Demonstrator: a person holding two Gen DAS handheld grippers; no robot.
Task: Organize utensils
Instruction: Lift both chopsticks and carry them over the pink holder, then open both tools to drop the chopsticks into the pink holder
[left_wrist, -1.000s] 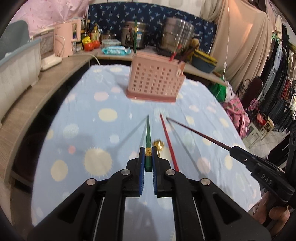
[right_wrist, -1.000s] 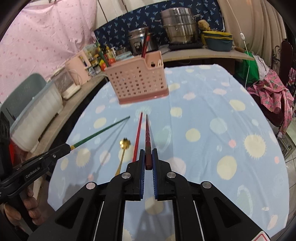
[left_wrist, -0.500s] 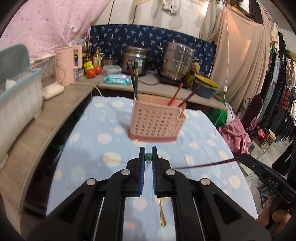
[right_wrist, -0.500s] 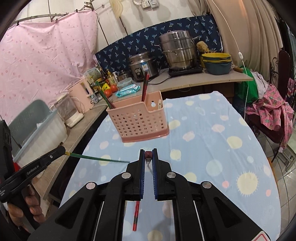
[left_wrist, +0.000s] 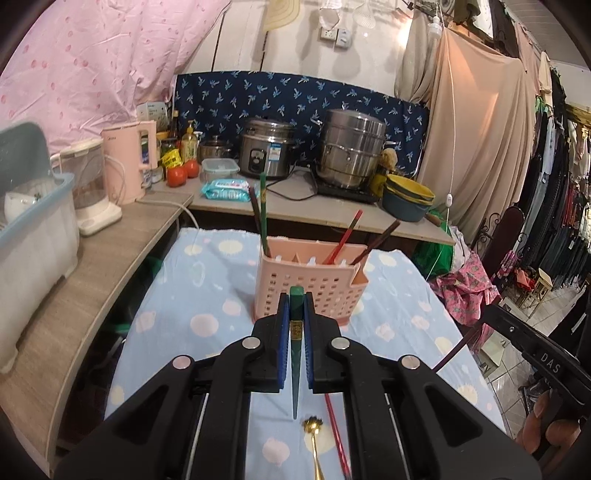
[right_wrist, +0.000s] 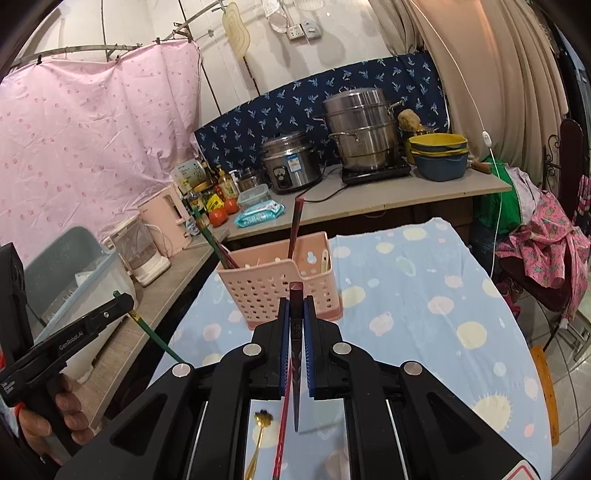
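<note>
My left gripper (left_wrist: 295, 314) is shut on a green chopstick (left_wrist: 295, 354), thick end up and tip hanging down over the table. My right gripper (right_wrist: 295, 314) is shut on a dark brown chopstick (right_wrist: 296, 354), held the same way. Both hover short of the pink perforated utensil basket (left_wrist: 310, 291), which also shows in the right wrist view (right_wrist: 273, 284) and holds several upright chopsticks. A red chopstick (left_wrist: 336, 432) and a gold spoon (left_wrist: 314, 439) lie on the tablecloth below. In the right wrist view the left gripper (right_wrist: 123, 304) is at the left.
The table has a light blue dotted cloth (left_wrist: 207, 295). A wooden counter (left_wrist: 92, 280) with a kettle and a plastic bin (left_wrist: 33, 236) runs along the left. Pots, a rice cooker (left_wrist: 266, 147) and bowls stand behind the basket. Clothes hang at the right.
Both grippers have lifted their chopsticks off the cloth and swung them from lying flat to hanging tip down. The views now look level at the basket.
</note>
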